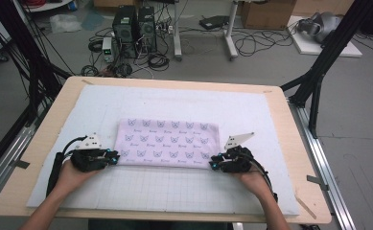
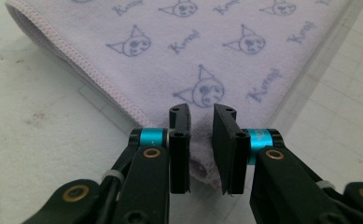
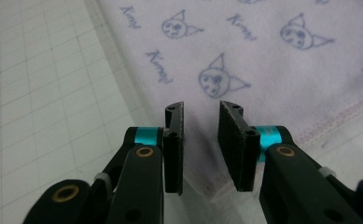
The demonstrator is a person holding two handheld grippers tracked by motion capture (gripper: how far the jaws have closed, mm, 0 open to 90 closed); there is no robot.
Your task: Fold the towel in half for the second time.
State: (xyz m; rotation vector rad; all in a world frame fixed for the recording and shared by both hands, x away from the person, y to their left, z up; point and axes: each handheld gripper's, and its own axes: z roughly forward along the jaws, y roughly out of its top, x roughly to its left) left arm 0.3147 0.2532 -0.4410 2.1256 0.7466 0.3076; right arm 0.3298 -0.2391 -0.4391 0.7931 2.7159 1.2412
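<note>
High view: folded lilac cloth on white mat; left gripper and right gripper at its near corners. Both jaws parted, straddling corners, pads not pressing.

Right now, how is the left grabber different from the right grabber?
The left gripper sits at the cloth's near left corner, the right gripper at its near right corner. The cloth bunches between the left jaws but lies flat between the right. Both are open.

Cloths I count: 1, folded
Grippers I hold: 2
Mats: 1
Tables: 1
</note>
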